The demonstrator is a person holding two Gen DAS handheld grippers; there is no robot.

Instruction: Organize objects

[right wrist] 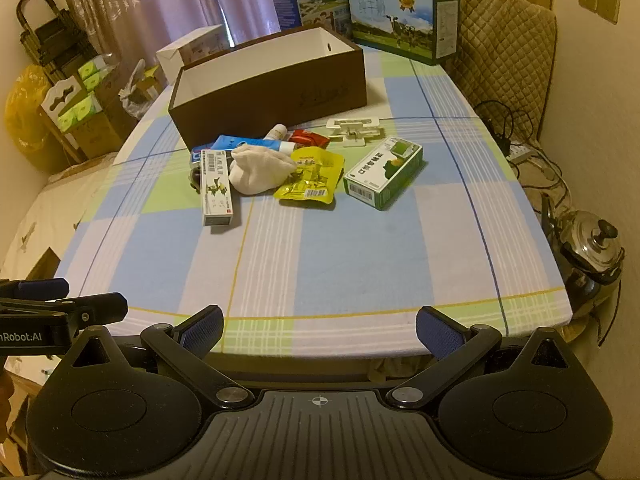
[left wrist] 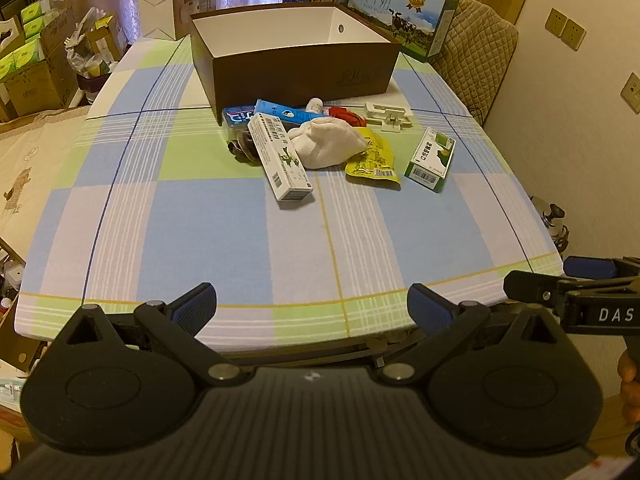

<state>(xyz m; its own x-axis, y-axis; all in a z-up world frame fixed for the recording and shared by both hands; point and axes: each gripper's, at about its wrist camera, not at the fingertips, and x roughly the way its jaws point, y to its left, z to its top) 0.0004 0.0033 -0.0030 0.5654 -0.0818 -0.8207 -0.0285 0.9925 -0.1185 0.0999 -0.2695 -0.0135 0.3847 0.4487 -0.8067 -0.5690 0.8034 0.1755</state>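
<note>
Left wrist view: we held left claw (left wrist: 312, 306) jaws wide apart, empty, above near tabletop (left wrist: 224, 232) edge. Right claw (right wrist: 319, 330) likewise spread, empty, off at 3 o'clock. Clutter sat at 12 o'clock, well apart from us: white carton (left wrist: 280, 156), white sock (left wrist: 328, 142), yellow pouch (left wrist: 372, 160), green box (left wrist: 431, 159) at 1 o'clock. Brown box (left wrist: 296, 68), open and seemingly empty, stood just behind pile. We judged best start: take outliers first (green box by right claw, white carton by left), pinch across narrow sides, lift clear before crossing box wall.
</note>
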